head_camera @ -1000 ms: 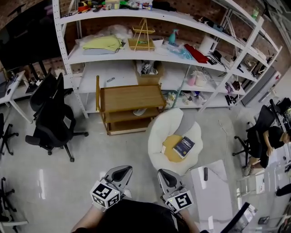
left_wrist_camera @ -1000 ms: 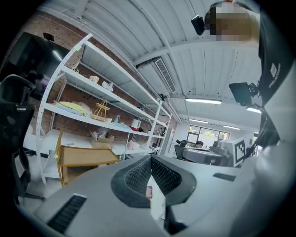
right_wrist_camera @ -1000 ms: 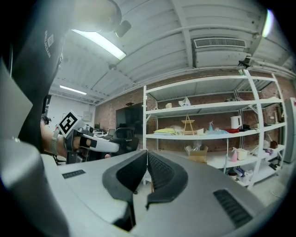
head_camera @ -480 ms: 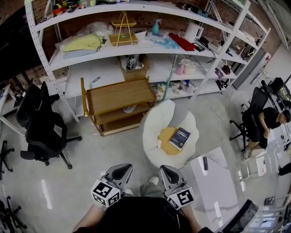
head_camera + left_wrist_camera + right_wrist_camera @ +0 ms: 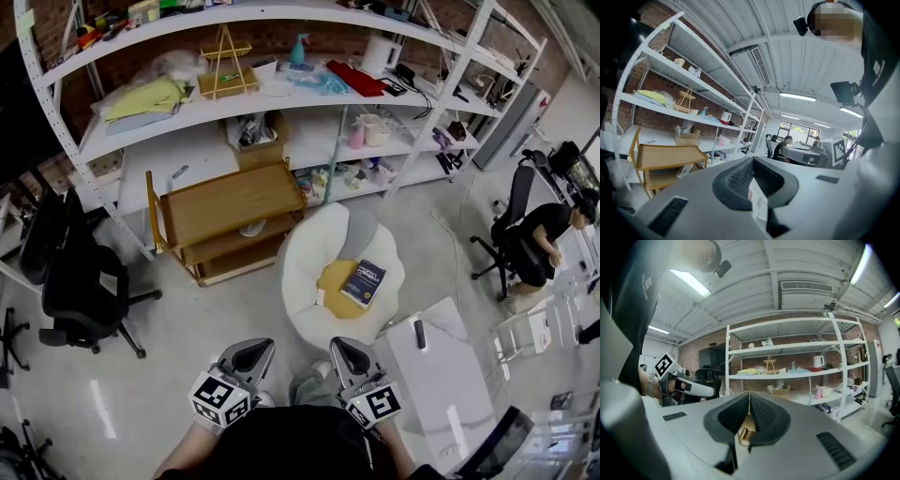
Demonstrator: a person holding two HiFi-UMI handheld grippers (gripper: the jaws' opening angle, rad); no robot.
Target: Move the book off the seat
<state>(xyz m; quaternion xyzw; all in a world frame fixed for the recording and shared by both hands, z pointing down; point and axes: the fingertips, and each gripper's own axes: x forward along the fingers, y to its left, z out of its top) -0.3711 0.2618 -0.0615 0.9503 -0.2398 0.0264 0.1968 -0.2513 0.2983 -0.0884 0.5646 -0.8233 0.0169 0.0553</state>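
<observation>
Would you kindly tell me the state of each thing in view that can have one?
book: closed, lying flat on the yellow cushion of the white seat.
left gripper: shut, holding nothing.
right gripper: shut, holding nothing.

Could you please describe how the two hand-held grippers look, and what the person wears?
Both the left gripper and the right gripper have light grey, wedge-shaped bodies with dark ribbed pads inside the jaws. Each carries a white cube printed with black square markers. The person wears a black top.
</observation>
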